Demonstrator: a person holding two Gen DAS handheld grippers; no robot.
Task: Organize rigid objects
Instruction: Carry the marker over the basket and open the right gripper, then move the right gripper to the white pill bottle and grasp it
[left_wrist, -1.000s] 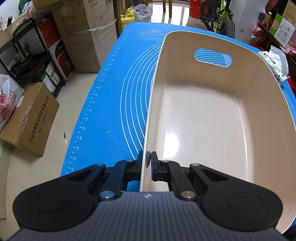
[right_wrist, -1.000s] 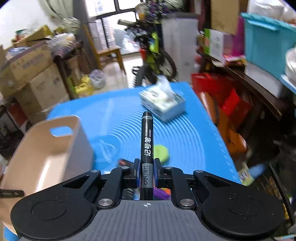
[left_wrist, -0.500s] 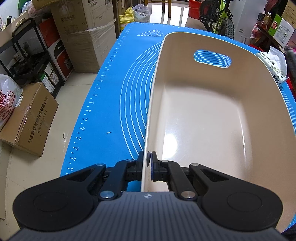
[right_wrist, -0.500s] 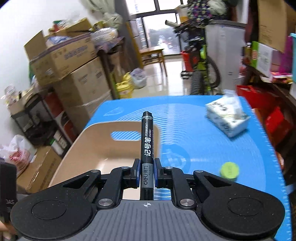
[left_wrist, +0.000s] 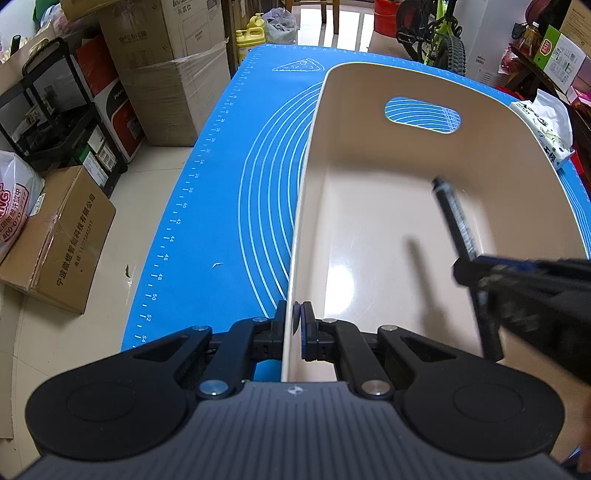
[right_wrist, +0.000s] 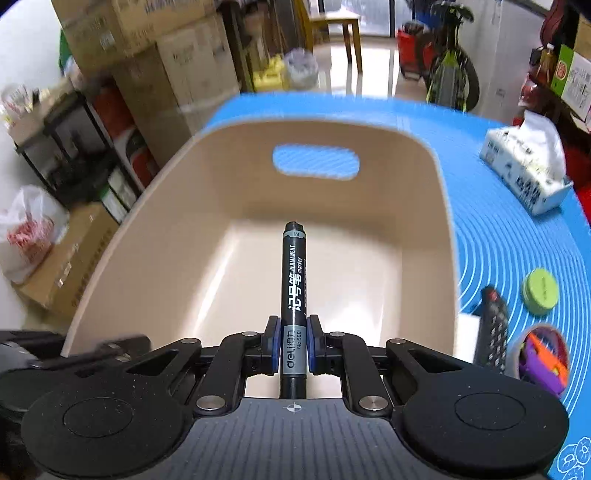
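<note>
Room's pretty cluttered, cardboard boxes (left_wrist: 162, 70) stacked along the left and a bike (right_wrist: 448, 62) at the back, both fuzzy in the right wrist view, and a blue silicone mat (left_wrist: 229, 206) with white rings covers the whole table. The smooth beige plastic bin (right_wrist: 436, 206) sits toward the mat's left edge, its near end cut off behind the grippers. Left gripper (left_wrist: 294, 325) is pinched shut on the bin's left wall, right gripper (right_wrist: 293, 343) clamps a black marker (right_wrist: 293, 273) over the bin's inside, motion-blurred in the left view.

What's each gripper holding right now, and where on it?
Right gripper clamps the black marker near its rear, grey-labelled end. Left gripper pinches the beige bin by its near-left wall rim.
</note>
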